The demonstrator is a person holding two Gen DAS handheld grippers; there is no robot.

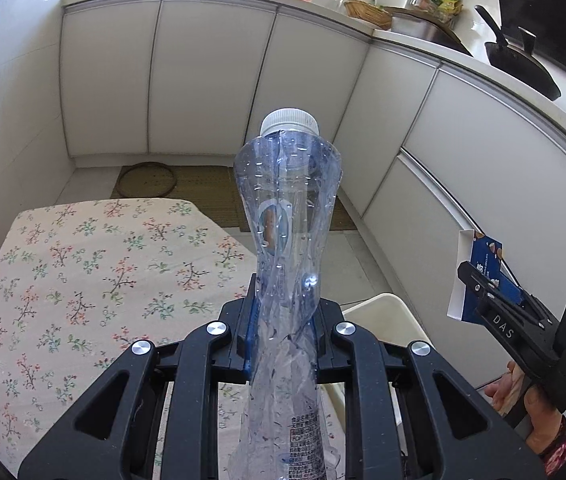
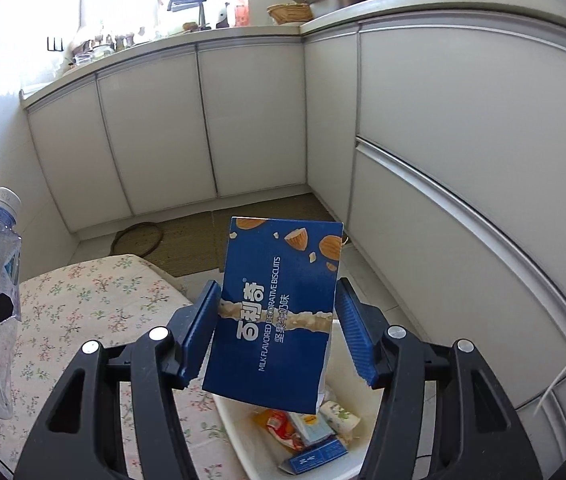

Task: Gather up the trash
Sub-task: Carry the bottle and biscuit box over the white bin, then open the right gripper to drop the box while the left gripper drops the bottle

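In my left tool point(image 1: 283, 332), clenched, a crumpled clear bottle point(image 1: 287, 216), white-capped; my right tool point(image 2: 279, 328) grips a blue biscuit box point(image 2: 279, 312).

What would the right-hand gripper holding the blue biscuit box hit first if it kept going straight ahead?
Probably the woven floor mat before the white cabinet doors. The right gripper points downward past the blue biscuit box, beyond the white bin; depth is unclear.
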